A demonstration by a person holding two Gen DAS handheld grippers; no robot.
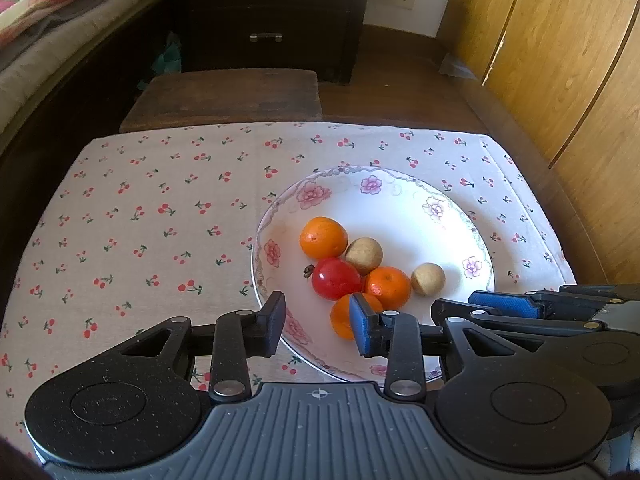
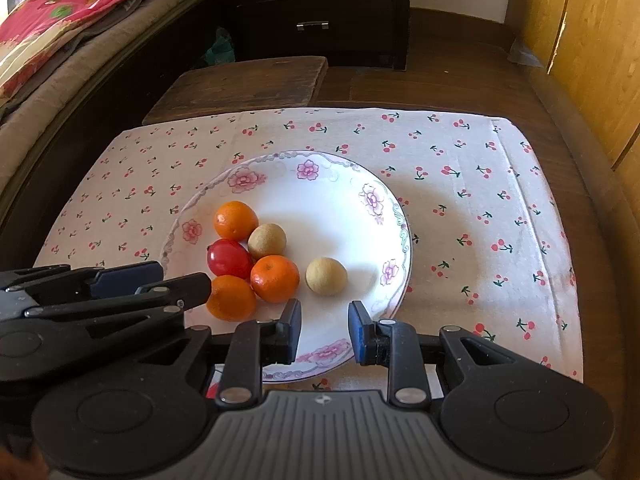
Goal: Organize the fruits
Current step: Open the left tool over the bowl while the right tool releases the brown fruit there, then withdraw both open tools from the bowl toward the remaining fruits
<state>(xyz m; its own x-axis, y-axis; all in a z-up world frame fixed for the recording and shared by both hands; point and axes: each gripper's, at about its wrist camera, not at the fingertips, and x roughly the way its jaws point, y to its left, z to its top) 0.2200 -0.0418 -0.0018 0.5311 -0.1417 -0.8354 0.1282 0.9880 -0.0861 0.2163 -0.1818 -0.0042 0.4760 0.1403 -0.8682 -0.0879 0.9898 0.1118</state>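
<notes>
A white floral plate holds three oranges, a red tomato and two tan round fruits. My left gripper is open and empty over the plate's near rim, close to the nearest orange. My right gripper is open and empty over the plate's near rim, just short of the lone tan fruit. Each gripper shows in the other's view, the right one and the left one.
The plate sits on a cherry-print cloth on a dark wooden table. A wooden stool stands beyond it, a dark drawer cabinet farther back, a bed at left, wooden cupboard doors at right.
</notes>
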